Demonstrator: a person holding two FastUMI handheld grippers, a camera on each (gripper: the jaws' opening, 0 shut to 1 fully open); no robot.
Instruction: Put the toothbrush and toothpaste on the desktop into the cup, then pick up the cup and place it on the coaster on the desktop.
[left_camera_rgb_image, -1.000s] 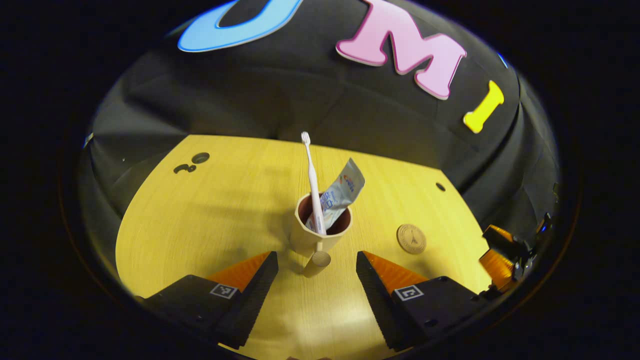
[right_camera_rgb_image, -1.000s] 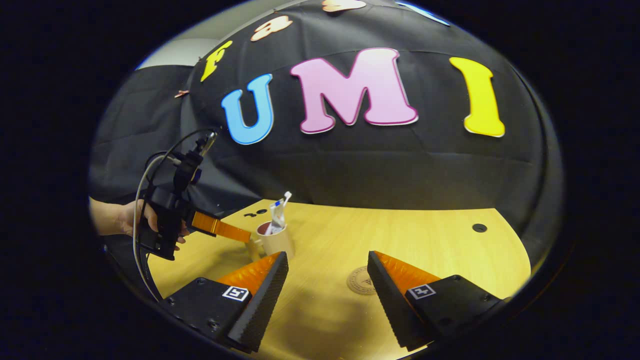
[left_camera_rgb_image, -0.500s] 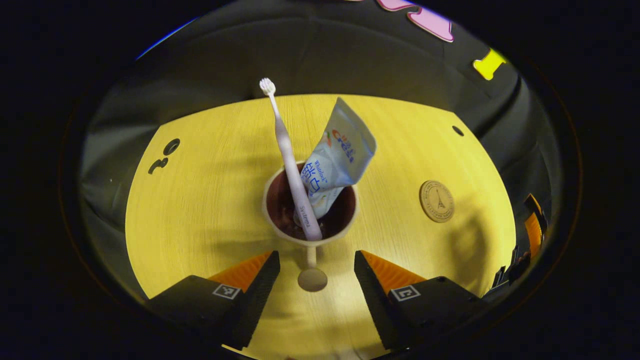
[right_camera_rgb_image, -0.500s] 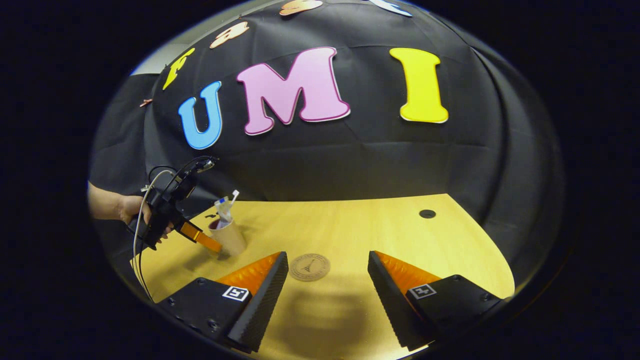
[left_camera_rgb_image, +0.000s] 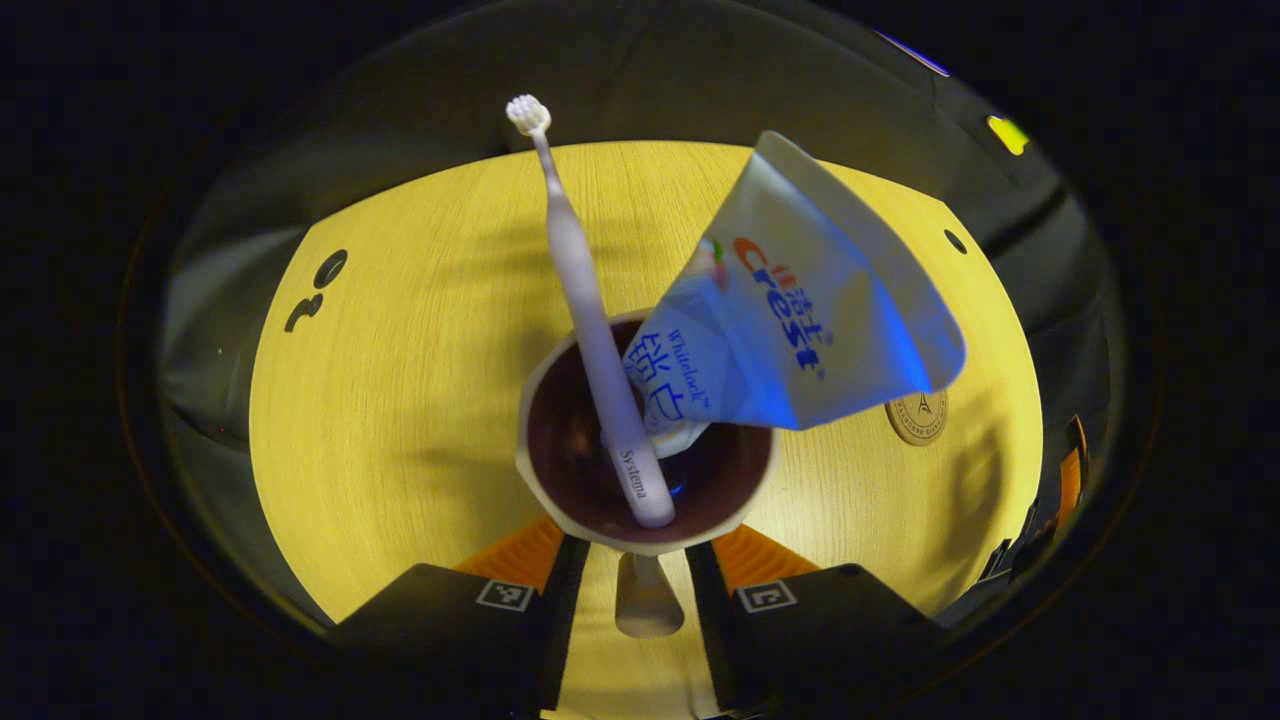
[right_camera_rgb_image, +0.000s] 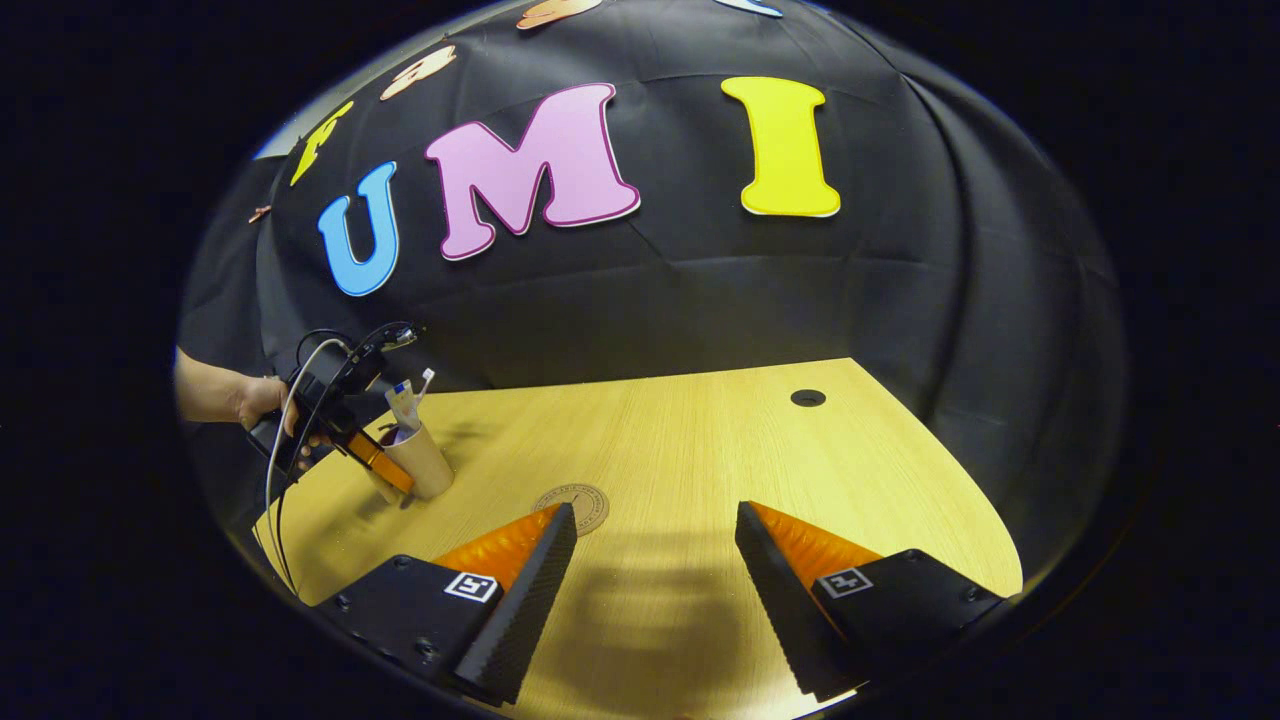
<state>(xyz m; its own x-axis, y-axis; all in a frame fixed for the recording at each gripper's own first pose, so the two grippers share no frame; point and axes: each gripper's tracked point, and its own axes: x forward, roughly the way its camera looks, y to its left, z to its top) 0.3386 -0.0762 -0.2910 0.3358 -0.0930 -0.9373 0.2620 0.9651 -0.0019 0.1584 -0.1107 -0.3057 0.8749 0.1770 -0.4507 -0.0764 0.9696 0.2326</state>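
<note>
I am closing my left gripper (left_camera_rgb_image: 640, 590) on the beige cup's (left_camera_rgb_image: 645, 535) handle peg – for lifting toward the round brown coaster (left_camera_rgb_image: 918, 416) at three o'clock – right gripper (right_camera_rgb_image: 650, 590) gaping idle.

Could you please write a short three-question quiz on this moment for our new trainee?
1. True or false: the toothbrush and the toothpaste both stand inside the cup.
2. Which part of the cup lies between the fingers of the left gripper? A) its rim B) its handle C) its base
3. Fill in: the cup stands on the desktop, apart from the ____.

Key
1. True. Both lean out over the rim.
2. B. The handle sits in the narrow gap between the fingers; whether both press on it cannot be told.
3. Coaster. The right gripper is open near it, holding nothing.
</note>
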